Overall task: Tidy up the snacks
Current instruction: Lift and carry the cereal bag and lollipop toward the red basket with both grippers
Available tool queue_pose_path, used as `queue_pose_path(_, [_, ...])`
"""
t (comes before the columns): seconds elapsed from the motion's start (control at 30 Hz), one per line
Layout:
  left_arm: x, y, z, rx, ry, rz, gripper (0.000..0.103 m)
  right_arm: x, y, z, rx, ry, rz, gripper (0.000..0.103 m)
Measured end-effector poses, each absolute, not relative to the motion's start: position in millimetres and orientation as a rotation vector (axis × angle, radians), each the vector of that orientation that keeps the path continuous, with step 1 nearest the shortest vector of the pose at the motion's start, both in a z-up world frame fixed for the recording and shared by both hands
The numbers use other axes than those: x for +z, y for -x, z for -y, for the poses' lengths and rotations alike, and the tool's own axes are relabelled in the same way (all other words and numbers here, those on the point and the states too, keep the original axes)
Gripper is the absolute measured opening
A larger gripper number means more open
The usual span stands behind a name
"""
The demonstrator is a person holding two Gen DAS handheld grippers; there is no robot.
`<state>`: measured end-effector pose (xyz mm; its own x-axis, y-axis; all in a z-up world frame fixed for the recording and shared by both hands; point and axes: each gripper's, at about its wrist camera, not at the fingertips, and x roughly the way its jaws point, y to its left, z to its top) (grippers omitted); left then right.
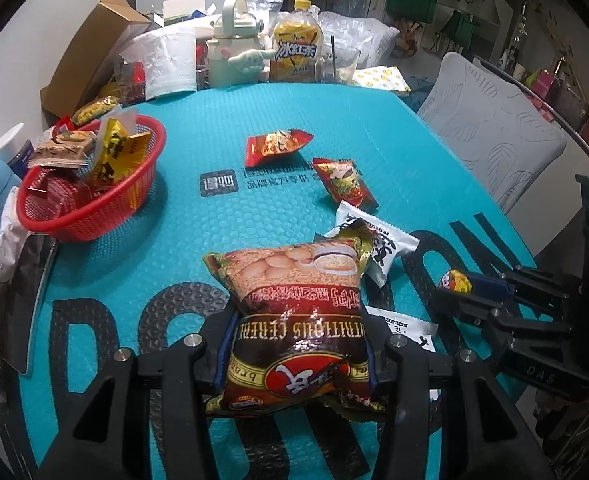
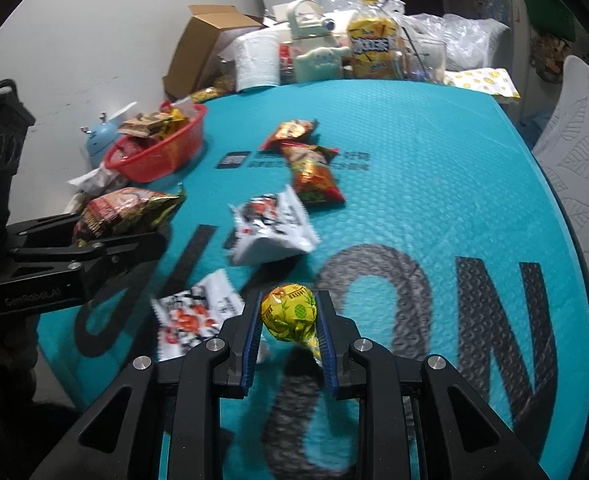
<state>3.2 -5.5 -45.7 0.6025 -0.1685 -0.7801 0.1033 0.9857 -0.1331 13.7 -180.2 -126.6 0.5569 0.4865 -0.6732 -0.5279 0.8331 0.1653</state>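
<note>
Snacks lay scattered over the teal bubble-textured worktop [image 1: 182, 216], while a red mesh basket [image 1: 106, 216] at its left edge already held several packets, which suggested it was the collecting place. The left gripper [image 1: 294, 354] had its fingers clamped on a puffy, glossy brown cereal packet [image 1: 298, 300], gripping it by the lower part so the crinkled foil bag stood clear of the worktop, probably ready for carrying to the basket. The right gripper [image 2: 290, 324] had its fingers narrowed on a small round sweet in yellow wrapper [image 2: 290, 310], its twisted tail trailing between the blue pads. Two red foil packets [image 1: 344, 180] and white, saw-edged sachets [image 2: 272, 226] waited loose on the worktop between the grippers and the basket.
</note>
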Motion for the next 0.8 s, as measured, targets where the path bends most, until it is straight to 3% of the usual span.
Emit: queue_pose_path(0.8, [24, 9, -37, -0.08, 0.121, -0.716, 0.047, -59, -12, 126, 0.773, 0.157, -0.607, 0.026])
